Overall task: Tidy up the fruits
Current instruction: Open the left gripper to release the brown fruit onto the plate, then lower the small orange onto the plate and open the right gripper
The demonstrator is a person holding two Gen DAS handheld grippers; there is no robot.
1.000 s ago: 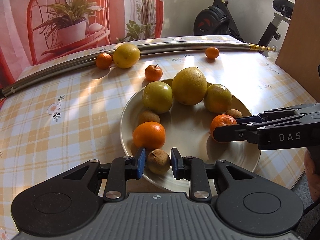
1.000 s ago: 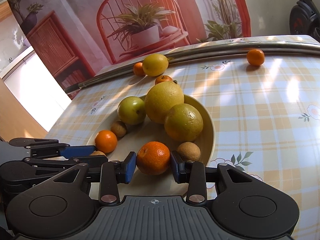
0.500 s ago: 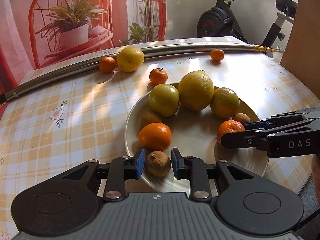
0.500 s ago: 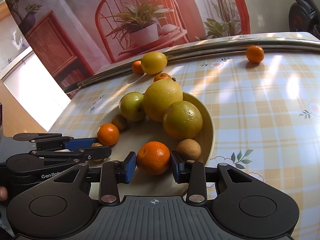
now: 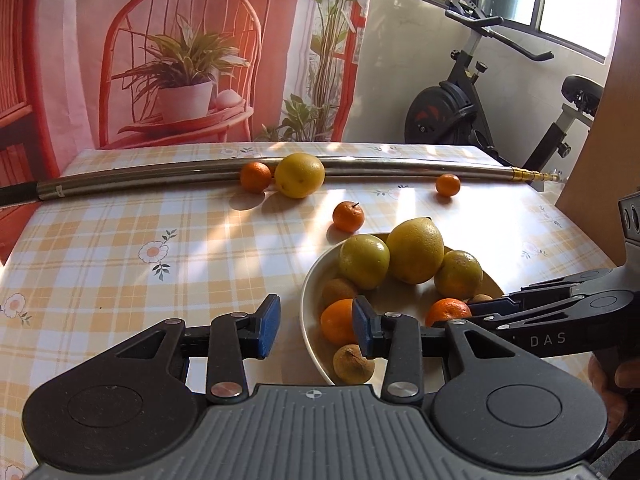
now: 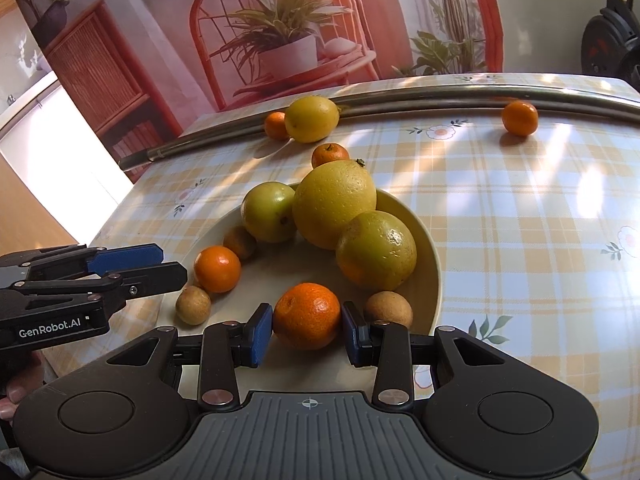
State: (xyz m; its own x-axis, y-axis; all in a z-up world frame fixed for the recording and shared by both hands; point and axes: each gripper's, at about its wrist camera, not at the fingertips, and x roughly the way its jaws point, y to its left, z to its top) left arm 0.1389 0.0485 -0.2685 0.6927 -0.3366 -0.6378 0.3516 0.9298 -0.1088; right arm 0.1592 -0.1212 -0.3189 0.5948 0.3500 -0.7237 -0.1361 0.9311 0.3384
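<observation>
Checked yellow cloth (image 5: 120, 240) with small flower prints covers the table, and a pale plate (image 6: 434, 276) of fruit sits on it near the front edge. Nearest in the right wrist view, the right gripper (image 6: 307, 334) points down at an angle over the plate's near rim, its blue pads (image 6: 260, 334) pinched on a mandarin (image 6: 307, 314) from either side; "DAS" is printed on its flank in the left wrist view. The left gripper (image 5: 316, 326) comes in from the plate's left side, marked "GenRobot.AI"; its jaws have just been opening and stand spread with nothing between them, one pad over the cloth and the other over the plate's rim. A brown longan (image 5: 354, 364) lies free on the plate just beside that pad. A fingertip (image 6: 10, 394) of the person's hand shows behind the left gripper.

Further in on the plate lie a second mandarin (image 6: 217, 269), two more brown longans (image 6: 388, 309), a green fruit (image 6: 269, 211), a big yellow citrus (image 6: 334, 204) with its stem end up and away, and a greenish orange (image 6: 376, 254).

Beyond the plate on the cloth: one small mandarin (image 5: 348, 216) near the rim, then a lemon (image 5: 300, 175) touching another mandarin (image 5: 256, 177), and one more (image 5: 447, 185) off to the right. A long metal pole (image 5: 160, 176) runs across the far edge, left to right. Behind hang a backdrop (image 5: 180, 60) printed with a red chair and potted plant, and an exercise bike (image 5: 472, 112)
</observation>
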